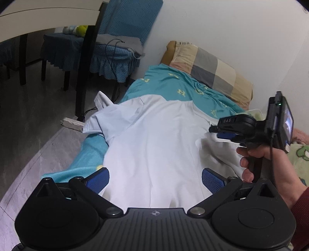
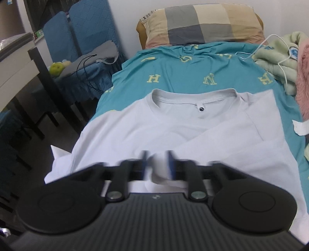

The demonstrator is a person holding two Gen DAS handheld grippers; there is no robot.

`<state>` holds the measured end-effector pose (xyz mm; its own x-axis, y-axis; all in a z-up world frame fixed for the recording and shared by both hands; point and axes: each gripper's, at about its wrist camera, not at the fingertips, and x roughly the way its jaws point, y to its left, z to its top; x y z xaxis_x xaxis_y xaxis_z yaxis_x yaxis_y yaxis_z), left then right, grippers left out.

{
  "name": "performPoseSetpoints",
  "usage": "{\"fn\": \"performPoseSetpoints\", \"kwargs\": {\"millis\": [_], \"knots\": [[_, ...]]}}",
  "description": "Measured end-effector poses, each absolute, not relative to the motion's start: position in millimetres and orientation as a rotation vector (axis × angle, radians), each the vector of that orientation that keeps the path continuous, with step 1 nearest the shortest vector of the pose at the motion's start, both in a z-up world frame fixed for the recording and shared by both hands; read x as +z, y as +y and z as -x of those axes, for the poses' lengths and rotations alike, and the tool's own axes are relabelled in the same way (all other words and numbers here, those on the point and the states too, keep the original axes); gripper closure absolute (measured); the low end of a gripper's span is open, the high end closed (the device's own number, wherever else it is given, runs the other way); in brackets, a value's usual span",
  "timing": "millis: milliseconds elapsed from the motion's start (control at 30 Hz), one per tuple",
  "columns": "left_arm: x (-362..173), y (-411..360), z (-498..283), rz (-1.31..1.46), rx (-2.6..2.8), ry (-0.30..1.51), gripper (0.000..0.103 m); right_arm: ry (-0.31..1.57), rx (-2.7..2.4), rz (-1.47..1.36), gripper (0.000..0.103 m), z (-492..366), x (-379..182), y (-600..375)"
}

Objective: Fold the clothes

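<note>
Looking down my two claws, I count one white T-shirt (image 2: 173, 131) spread collar-up on the bed, over one teal sheet (image 2: 183, 65) printed with yellow letters; I read "H" and an "NY" monogram. Its right sleeve side is folded inward across the chest. My left claw (image 1: 155, 179) hovers released over the hem, nothing between its blue pads. My right claw (image 2: 157, 164), blurred, stands partly parted with a fold of shirt between the jaws; I cannot tell if they press it. One checked pillow (image 2: 200, 25) lies at the head. Two blue-covered chairs (image 2: 81, 30) stand beside the bed, and one white table (image 1: 48, 15).
</note>
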<state>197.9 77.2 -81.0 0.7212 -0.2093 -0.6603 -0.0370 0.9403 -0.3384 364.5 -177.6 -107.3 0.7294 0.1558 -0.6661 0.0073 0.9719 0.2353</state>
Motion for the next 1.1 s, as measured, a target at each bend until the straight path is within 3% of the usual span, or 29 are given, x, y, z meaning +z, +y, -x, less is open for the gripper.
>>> {"fn": "performPoseSetpoints", "kwargs": {"millis": [33,300,567,800,1100], "knots": [[-83,72,-200,0.337,-0.109,0.768,0.000,0.731,0.094,-0.243,0.056,-356,-103,-184],[-86,41,-190,0.313,-0.204,0.741,0.001,0.641,0.093,-0.308,0.056,-233,-46,-244],[-94,10,-171,0.267,-0.259,0.749,0.006,0.636,-0.053,-0.387,0.054,-99,-35,-287],[-93,-33,-169,0.149,-0.262,0.722,0.013,0.498,-0.145,-0.430,0.054,-79,-29,-333],[-98,-160,-257,0.165,-0.312,0.712,0.022,0.487,-0.263,-0.549,0.054,-81,-57,-398]]}}
